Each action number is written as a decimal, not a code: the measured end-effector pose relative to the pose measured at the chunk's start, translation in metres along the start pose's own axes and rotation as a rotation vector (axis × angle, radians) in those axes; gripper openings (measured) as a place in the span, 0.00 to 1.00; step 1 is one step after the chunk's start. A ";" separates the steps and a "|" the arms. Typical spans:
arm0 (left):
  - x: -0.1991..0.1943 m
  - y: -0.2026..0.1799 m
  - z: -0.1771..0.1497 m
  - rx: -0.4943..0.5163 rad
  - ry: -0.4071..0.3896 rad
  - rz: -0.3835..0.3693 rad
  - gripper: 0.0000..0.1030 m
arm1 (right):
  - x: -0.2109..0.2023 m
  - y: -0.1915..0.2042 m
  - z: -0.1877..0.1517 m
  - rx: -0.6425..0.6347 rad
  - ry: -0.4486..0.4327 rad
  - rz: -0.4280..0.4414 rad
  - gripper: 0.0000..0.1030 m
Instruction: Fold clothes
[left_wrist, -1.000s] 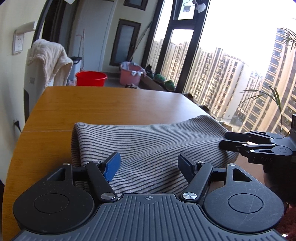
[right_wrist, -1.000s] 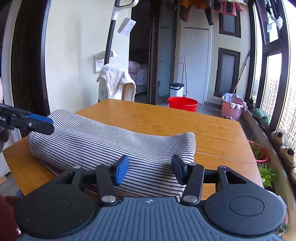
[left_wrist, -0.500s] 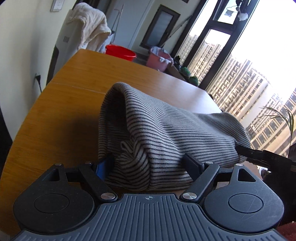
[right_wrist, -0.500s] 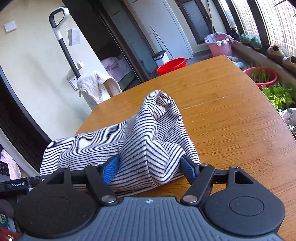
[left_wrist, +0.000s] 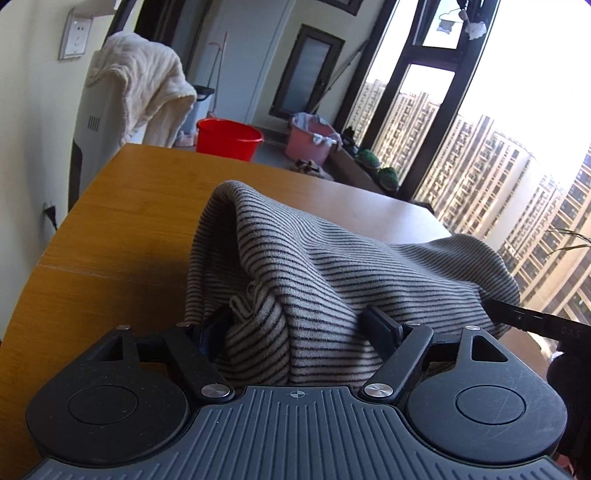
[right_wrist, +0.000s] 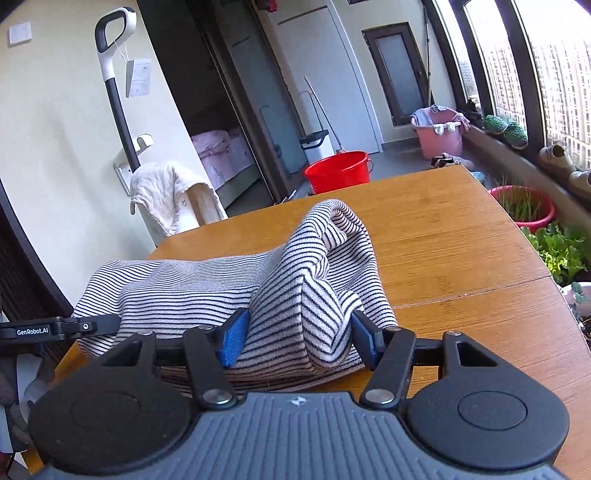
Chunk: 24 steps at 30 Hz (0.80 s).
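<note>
A grey-and-black striped garment lies in a long folded roll on the wooden table. My left gripper has one end bunched between its fingers, its jaws closing and its pads pressed into the cloth. My right gripper has the other end of the garment gathered between its blue pads, jaws also closing. The cloth rises in a hump just past each gripper. A finger of the right gripper shows at the garment's far end, and the left one's finger shows in the right wrist view.
Bare wood stretches beyond the garment to the far table edge. On the floor behind stand a red bucket and a pink basin. A white towel drapes over an appliance at the wall. Potted plants line the window side.
Both grippers have gone in onto the garment's two ends and rolled a little. The cloth, flat a second ago, is now bunched between the jaws and humped up.
</note>
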<state>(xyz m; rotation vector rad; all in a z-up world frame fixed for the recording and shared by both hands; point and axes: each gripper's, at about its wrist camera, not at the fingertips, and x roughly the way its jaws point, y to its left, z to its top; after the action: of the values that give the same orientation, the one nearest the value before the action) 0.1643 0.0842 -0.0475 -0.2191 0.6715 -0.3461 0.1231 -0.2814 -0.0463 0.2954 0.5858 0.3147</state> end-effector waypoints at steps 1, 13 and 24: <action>-0.002 -0.002 0.001 0.006 0.000 0.008 0.79 | 0.000 -0.001 -0.001 0.000 0.005 0.003 0.58; -0.061 -0.042 0.018 0.162 -0.153 0.086 0.82 | -0.002 0.001 -0.006 0.001 -0.011 -0.010 0.60; 0.002 -0.057 -0.006 0.134 -0.023 -0.061 0.86 | -0.056 0.053 0.023 -0.157 -0.237 0.032 0.63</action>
<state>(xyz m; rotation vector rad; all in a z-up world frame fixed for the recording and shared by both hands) 0.1478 0.0306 -0.0358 -0.1162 0.6170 -0.4447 0.0817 -0.2579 0.0179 0.1872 0.3215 0.3492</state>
